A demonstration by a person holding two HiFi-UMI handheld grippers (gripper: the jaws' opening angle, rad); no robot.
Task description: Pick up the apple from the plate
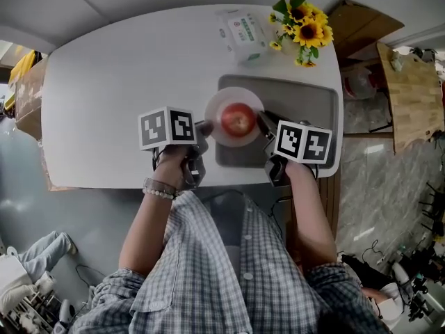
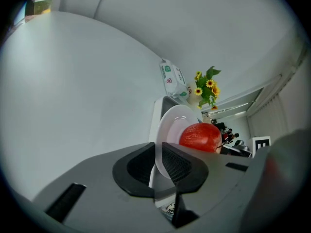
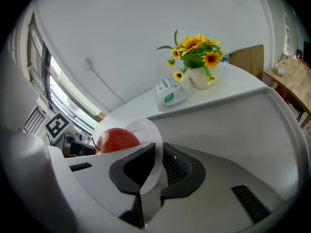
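Note:
A red apple [image 1: 238, 120] rests on a small white plate [image 1: 217, 104] that both grippers hold up over the near left end of a grey tray [image 1: 306, 97]. My left gripper [image 1: 203, 132] is shut on the plate's left rim [image 2: 158, 149]. On the opposite side my right gripper [image 1: 265, 125] is shut on the right rim [image 3: 154, 161]. In the left gripper view the apple [image 2: 201, 136] lies just beyond the jaws, untouched by them. The right gripper view shows the apple [image 3: 118, 140] to the left of the jaws.
A white table [image 1: 118, 82] carries the tray, a pack of wipes [image 1: 243, 33] and a vase of sunflowers [image 1: 301, 26] at the back. A cardboard box [image 1: 358, 23] and a wooden board [image 1: 414, 92] stand to the right. The person's checked shirt [image 1: 222, 270] fills the near side.

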